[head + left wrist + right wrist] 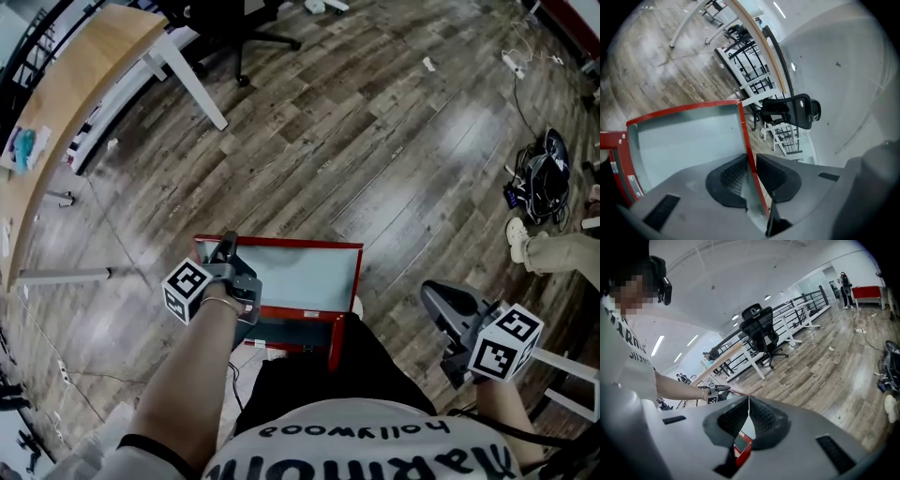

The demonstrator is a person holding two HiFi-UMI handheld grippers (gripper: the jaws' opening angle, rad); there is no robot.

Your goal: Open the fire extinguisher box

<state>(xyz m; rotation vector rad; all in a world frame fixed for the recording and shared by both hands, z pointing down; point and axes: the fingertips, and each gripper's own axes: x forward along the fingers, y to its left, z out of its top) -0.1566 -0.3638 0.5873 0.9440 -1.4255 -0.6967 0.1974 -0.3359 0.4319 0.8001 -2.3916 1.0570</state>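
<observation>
**Red door pinched at its rim**

Red metal frames the door's pale panel. It stands lifted from the box, which sits on the wood floor at the person's feet. The left gripper is clamped on the frame's thin edge, probably the best hold. The door looks light and stiff, its panel perhaps breakable. The right gripper hangs closed and empty.

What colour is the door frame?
The door frame is red; clearest in the left gripper view.
</observation>
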